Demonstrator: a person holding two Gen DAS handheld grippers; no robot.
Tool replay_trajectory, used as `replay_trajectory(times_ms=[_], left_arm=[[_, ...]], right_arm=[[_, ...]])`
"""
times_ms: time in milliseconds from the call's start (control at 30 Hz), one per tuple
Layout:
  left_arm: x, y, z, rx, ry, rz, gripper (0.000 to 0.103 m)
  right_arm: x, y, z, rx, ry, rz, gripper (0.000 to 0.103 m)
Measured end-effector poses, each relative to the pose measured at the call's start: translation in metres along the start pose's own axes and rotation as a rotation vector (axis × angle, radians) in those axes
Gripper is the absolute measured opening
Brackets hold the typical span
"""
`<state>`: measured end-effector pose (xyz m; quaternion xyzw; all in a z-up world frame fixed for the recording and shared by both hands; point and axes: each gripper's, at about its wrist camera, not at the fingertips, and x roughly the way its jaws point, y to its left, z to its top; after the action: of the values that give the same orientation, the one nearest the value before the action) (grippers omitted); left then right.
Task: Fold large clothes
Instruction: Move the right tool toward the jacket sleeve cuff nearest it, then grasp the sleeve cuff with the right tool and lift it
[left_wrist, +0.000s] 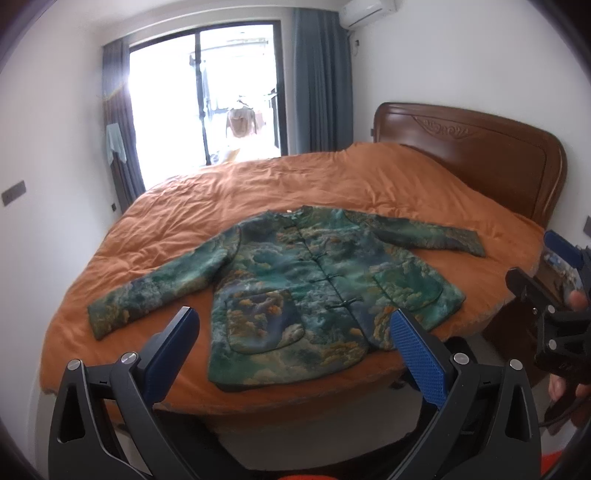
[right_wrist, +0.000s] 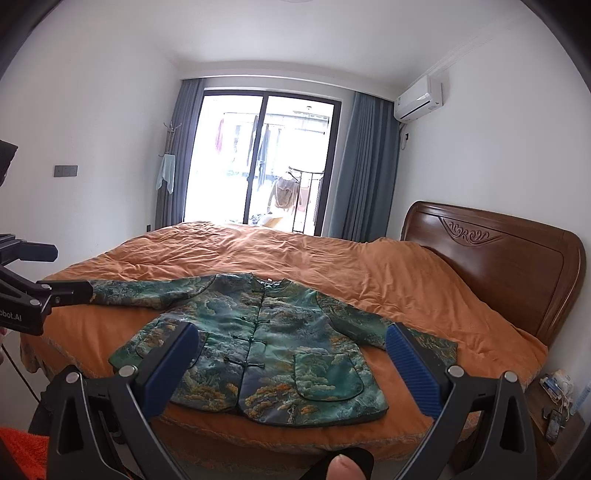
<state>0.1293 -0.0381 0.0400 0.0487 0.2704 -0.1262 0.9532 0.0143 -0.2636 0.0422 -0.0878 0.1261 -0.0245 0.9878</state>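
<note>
Now pre-fold: jacket (left_wrist: 314, 291) flat on bed (left_wrist: 258, 192), buttoned. Left gripper (left_wrist: 295, 332), right gripper (right_wrist: 291, 350) both apart, empty, short of jacket hem. Next: grab sleeve.

Window (right_wrist: 264, 162) glare blown out; edges warped, perhaps soft.

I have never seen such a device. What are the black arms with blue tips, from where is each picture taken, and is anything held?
They are two hand-held grippers, not robot arms; a person carries one in each hand. Each picture comes from a camera on one gripper, looking along its fingers. The left gripper and the right gripper are both open and hold nothing. A green patterned jacket lies flat, buttoned, sleeves spread, on the orange bed. The left view also shows the right gripper at its right edge.
</note>
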Motion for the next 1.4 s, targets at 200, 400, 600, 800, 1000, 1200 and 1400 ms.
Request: replay_trajectory(times_ms=[200, 400, 600, 800, 1000, 1200, 1400], left_arm=[[0.034, 0.002, 0.005, -0.023, 0.015, 0.046, 0.103], [0.082, 0.002, 0.005, 0.002, 0.107, 0.025, 0.103], [0.119, 0.0, 0.005, 0.0, 0.189, -0.104, 0.103], [0.142, 0.008, 0.011, -0.032, 0.191, -0.071, 0.103], [0.164, 0.014, 0.004, -0.056, 0.249, -0.029, 0.103], [0.178, 0.014, -0.003, -0.049, 0.304, 0.001, 0.103], [0.192, 0.014, -0.002, -0.044, 0.326, 0.031, 0.103]], right_arm=[[0.033, -0.009, -0.001, 0.043, 0.023, -0.004, 0.103], [0.089, -0.018, -0.021, 0.026, 0.147, 0.052, 0.103], [0.156, -0.064, -0.044, 0.078, 0.241, -0.016, 0.103], [0.239, -0.164, -0.071, 0.243, 0.335, -0.119, 0.103], [0.31, -0.294, -0.114, 0.547, 0.405, -0.18, 0.103], [0.368, -0.378, -0.174, 0.842, 0.458, -0.184, 0.098], [0.405, -0.421, -0.23, 1.164, 0.427, -0.21, 0.086]])
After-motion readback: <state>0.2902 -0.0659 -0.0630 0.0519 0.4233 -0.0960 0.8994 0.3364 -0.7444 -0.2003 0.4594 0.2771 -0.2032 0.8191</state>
